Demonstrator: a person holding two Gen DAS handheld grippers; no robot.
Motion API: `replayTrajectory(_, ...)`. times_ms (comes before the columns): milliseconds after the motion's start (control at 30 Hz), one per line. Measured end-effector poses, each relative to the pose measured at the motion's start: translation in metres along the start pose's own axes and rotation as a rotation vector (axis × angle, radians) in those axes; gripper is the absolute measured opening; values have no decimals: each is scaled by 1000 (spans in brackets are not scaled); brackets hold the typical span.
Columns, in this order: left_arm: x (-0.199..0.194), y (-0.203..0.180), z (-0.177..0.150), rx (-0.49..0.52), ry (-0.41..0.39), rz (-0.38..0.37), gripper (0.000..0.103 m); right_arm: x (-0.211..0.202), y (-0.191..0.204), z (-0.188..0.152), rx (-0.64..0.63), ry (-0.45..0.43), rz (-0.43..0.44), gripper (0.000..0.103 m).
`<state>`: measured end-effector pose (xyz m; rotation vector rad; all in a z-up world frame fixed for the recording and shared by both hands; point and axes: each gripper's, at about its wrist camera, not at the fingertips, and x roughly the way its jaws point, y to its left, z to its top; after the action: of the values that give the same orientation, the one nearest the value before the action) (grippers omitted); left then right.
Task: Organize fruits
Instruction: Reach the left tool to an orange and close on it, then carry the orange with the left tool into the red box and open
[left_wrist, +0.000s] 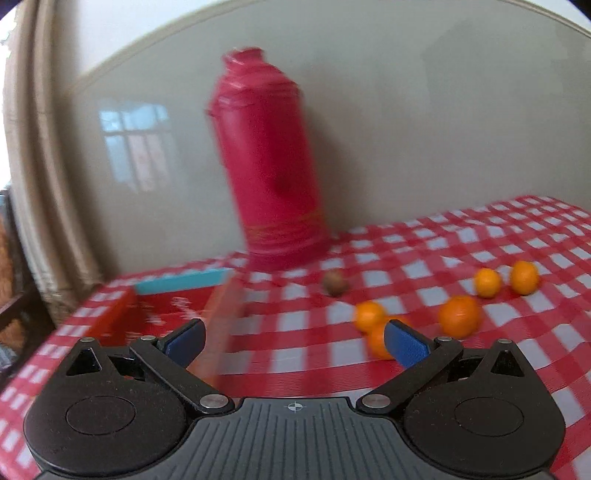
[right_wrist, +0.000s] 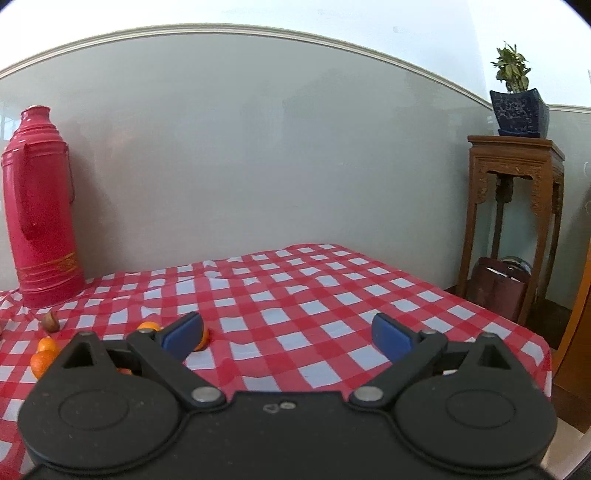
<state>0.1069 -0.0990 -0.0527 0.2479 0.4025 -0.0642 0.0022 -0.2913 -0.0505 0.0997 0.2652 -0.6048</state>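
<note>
Several small oranges lie on the red-checked tablecloth (left_wrist: 424, 251): one large (left_wrist: 460, 315), two near my left gripper's right finger (left_wrist: 369, 315), two farther right (left_wrist: 487, 282). A brown nut (left_wrist: 335, 283) lies beside them. A red open box (left_wrist: 166, 314) with a blue edge sits at the left. My left gripper (left_wrist: 295, 338) is open and empty above the cloth, between box and oranges. My right gripper (right_wrist: 288, 334) is open and empty; oranges (right_wrist: 44, 360) and the nut (right_wrist: 51, 321) show at its left.
A tall red thermos (left_wrist: 273, 162) stands at the back by the wall, also in the right wrist view (right_wrist: 40, 206). A wooden stand (right_wrist: 513, 221) with a potted plant (right_wrist: 517, 107) is off the table's right edge (right_wrist: 532, 332).
</note>
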Motion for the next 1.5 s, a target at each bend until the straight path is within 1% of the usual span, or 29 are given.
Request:
replayTrajectory(33,5,-7,1,5,13,-11,102,0,-2,0,1,1,-3,92)
replayTrajectory(67,10,-14,2,11,23,-22,98,0,-4,-1,2,3,-7,92)
replayTrajectory(100,15,-19,2,19,34,-35,91,0,-7,-1,3,3,-10,92)
replayTrajectory(133,21,-23,3,28,50,-47,78,0,-10,-2,3,3,-13,92)
replayTrajectory(167,27,-27,4,33,75,-62,71,1,-13,-2,3,3,-18,92)
replayTrajectory(233,38,-31,3,18,113,-75,68,1,-18,-2,7,4,-25,92)
replayTrajectory(267,41,-32,3,11,119,-75,68,1,-21,-2,13,6,-28,92)
replayTrajectory(433,55,-40,5,8,127,-105,67,2,-31,-3,29,6,-36,92)
replayTrajectory(633,64,-51,7,13,148,-128,67,4,-32,-3,37,16,-23,93)
replayTrajectory(700,68,-53,5,12,163,-138,57,4,-30,-4,29,14,-21,93)
replayTrajectory(733,70,-54,5,12,173,-148,47,4,-30,-4,25,15,-20,93)
replayTrajectory(767,72,-55,4,11,183,-155,40,4,-29,-4,24,16,-18,93)
replayTrajectory(1167,71,-54,1,12,176,-162,38,5,-25,-5,19,19,-4,92)
replayTrajectory(1500,54,-45,2,21,145,-172,38,3,-16,-4,4,15,16,92)
